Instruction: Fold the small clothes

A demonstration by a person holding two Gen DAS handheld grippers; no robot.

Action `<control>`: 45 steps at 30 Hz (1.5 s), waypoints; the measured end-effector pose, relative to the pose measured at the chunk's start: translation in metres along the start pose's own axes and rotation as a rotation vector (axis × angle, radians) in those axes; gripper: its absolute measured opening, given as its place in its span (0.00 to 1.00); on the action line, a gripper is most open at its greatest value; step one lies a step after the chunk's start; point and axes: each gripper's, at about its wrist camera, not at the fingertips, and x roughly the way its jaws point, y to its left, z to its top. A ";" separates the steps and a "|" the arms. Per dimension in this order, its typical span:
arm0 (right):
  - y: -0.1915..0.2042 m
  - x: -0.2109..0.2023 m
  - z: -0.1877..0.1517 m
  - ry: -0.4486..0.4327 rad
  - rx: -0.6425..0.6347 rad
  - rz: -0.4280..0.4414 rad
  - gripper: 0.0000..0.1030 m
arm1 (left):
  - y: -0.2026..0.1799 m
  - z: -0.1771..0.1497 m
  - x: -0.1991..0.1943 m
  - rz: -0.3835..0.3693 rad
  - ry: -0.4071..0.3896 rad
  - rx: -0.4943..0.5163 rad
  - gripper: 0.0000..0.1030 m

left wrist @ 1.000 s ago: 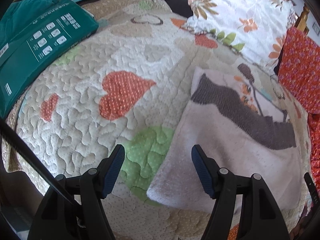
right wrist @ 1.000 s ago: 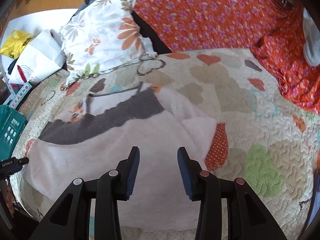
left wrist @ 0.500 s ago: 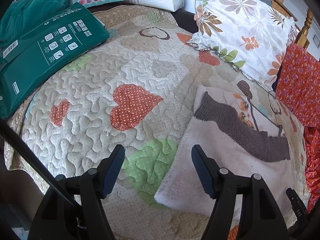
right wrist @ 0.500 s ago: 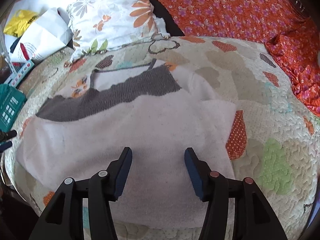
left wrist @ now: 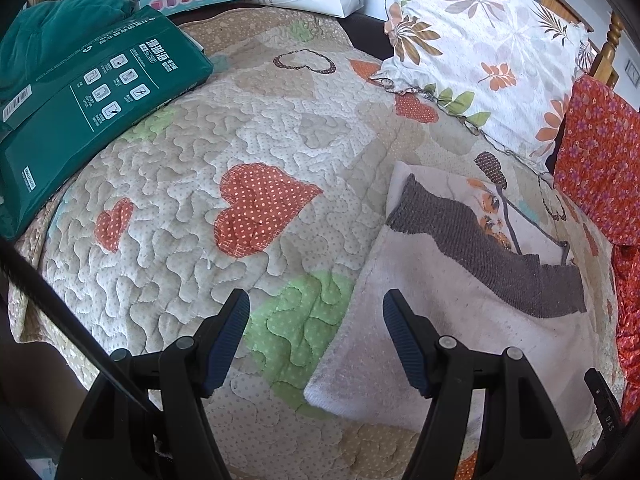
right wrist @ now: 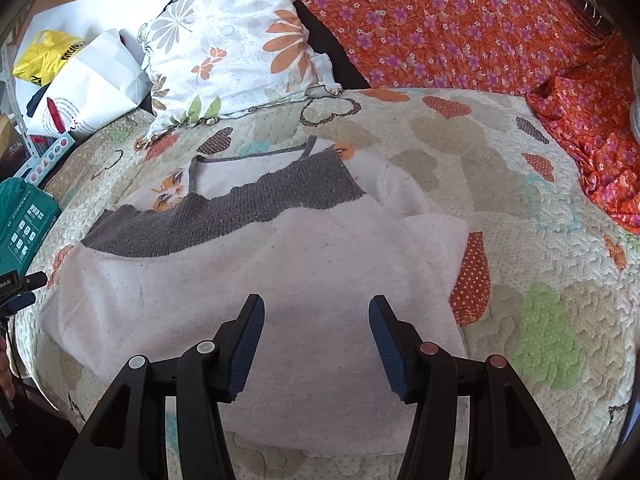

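The small garment (right wrist: pixel 280 280), a pale pink knit with a grey band (right wrist: pixel 224 216) across it, lay partly folded on the quilt (left wrist: pixel 200 160), toward the quilt's near edge and short of the floral pillow (right wrist: pixel 228 52) at its far edge. The lower panel had been turned up over the body, so that the grey band and the neckline showed beyond it.

The right gripper (right wrist: pixel 316 336) hovered over the middle of the pink panel. Its jaws stood wide apart and held nothing. The left gripper (left wrist: pixel 316 328) was positioned at the garment's left edge (left wrist: pixel 348 320). Its jaws were likewise spread and empty; one finger sat over the green patch (left wrist: pixel 296 320) of the quilt and the other over the fabric.

Judged from this layout, one fold appeared complete and a side fold remained.

Possible faults from this position:
- The left jaws straddled the garment edge. A closure there could pinch the quilt together with the knit and drag the bedding.
- The edge consisted of stacked layers. A shallow bite could take only the top layer and undo the existing fold.
- The knit looked soft and loose. Lifting one side alone could skew the grey band and wrinkle the panel.
- A sleeve portion (right wrist: pixel 404 196) protruded at the right side and could slip out when the garment was turned.
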 end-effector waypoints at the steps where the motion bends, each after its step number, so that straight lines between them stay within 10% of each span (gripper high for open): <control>1: 0.001 0.000 0.000 -0.001 -0.004 0.001 0.57 | 0.000 0.000 0.001 0.001 0.004 0.002 0.66; 15: -0.001 0.012 -0.010 0.028 -0.033 -0.014 0.60 | -0.014 -0.010 0.032 0.058 0.135 0.079 0.67; 28: 0.011 -0.002 -0.006 -0.002 -0.049 -0.004 0.62 | 0.006 0.000 0.010 -0.006 0.054 -0.006 0.68; 45: 0.180 -0.012 -0.059 0.017 -0.602 0.168 0.63 | 0.131 0.011 -0.028 -0.027 -0.043 -0.362 0.68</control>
